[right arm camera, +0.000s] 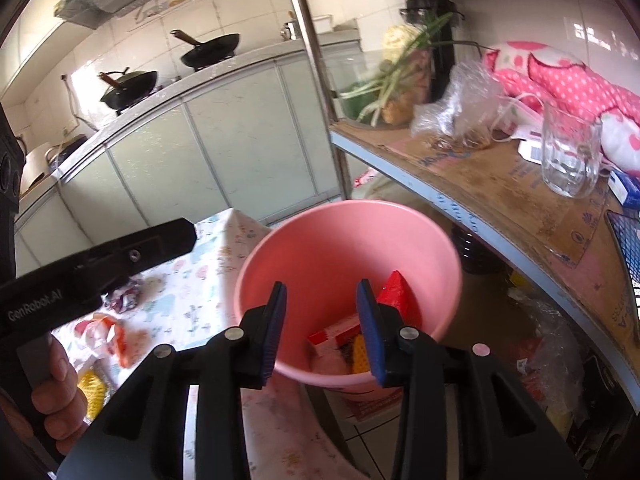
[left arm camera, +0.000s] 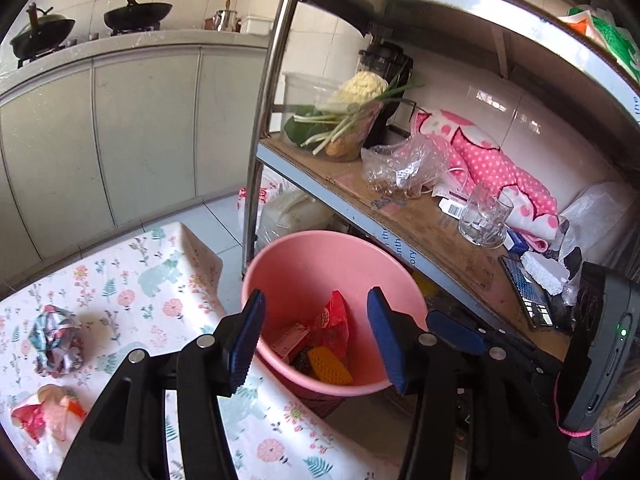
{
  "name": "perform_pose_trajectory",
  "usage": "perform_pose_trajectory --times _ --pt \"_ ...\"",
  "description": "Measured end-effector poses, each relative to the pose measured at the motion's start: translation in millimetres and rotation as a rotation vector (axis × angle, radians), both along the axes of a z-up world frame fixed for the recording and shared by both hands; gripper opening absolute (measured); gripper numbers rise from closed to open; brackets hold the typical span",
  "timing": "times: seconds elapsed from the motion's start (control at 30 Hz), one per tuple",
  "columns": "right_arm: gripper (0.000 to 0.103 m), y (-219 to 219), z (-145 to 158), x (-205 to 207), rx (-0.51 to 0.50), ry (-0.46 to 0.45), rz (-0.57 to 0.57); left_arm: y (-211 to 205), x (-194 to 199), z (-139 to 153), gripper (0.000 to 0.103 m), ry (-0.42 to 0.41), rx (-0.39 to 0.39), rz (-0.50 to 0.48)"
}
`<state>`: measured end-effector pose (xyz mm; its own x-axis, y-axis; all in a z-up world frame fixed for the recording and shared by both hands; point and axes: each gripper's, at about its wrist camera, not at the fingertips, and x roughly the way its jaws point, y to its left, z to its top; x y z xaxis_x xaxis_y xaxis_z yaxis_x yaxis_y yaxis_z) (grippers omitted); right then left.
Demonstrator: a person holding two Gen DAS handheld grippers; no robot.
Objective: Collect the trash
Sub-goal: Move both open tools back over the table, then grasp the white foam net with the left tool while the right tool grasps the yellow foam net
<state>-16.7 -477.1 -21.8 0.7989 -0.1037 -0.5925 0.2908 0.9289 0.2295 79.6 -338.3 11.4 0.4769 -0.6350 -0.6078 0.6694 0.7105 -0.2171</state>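
Observation:
A pink bucket [left arm camera: 304, 264] stands beside the floral-cloth table [left arm camera: 132, 276]; it also shows in the right wrist view [right arm camera: 332, 248]. Inside lie a red wrapper [left arm camera: 334, 324], a yellow foam net [left arm camera: 330, 366] and a small carton [right arm camera: 334, 334]. My left gripper [left arm camera: 316, 340] is open and empty over the bucket's near rim. My right gripper [right arm camera: 322, 332] is open and empty above the bucket. On the table lie a crumpled foil wrapper [left arm camera: 56, 340], a red-and-white wrapper [left arm camera: 44, 416] and a yellow foam net [right arm camera: 92, 394].
A metal shelf rack [left arm camera: 400, 216] stands right of the bucket, holding a glass [left arm camera: 484, 216], a plastic bag [left arm camera: 404, 168], vegetables [left arm camera: 352, 112] and a pink cloth [left arm camera: 500, 164]. Cabinets [left arm camera: 132, 136] with woks [left arm camera: 138, 12] stand behind.

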Motion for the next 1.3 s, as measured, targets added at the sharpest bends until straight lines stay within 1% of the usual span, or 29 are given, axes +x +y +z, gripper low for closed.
perform_pose_trajectory --times 0.13,0.33,0.53,0.67,0.83,0.97,1.07,1.17,1.3 --pt "0.037 18 4 -3 -0.002 -0.009 0.046 29 -9 9 0.052 -0.018 -0.001 0.026" --pt "0.038 43 9 -3 0.006 -0.019 0.130 86 -18 23 0.053 -0.065 0.012 0.093" --pt "0.038 70 11 -3 0.014 -0.029 0.236 156 -20 36 0.053 -0.112 0.041 0.214" --pt "0.038 88 9 -1 0.011 -0.020 0.303 197 -19 35 0.053 -0.103 0.051 0.305" --pt "0.038 106 3 2 0.012 0.002 0.365 231 -22 22 0.053 -0.066 0.071 0.386" --pt "0.038 115 -2 3 0.018 0.018 0.406 246 -27 5 0.053 -0.036 0.094 0.419" --pt "0.038 120 -6 6 0.022 0.033 0.433 248 -33 -12 0.053 -0.014 0.127 0.424" --pt "0.038 125 -10 8 0.027 0.041 0.461 242 -36 -31 0.053 0.031 0.143 0.417" --pt "0.038 135 -14 8 0.038 0.049 0.519 232 -37 -52 0.053 0.065 0.177 0.398"
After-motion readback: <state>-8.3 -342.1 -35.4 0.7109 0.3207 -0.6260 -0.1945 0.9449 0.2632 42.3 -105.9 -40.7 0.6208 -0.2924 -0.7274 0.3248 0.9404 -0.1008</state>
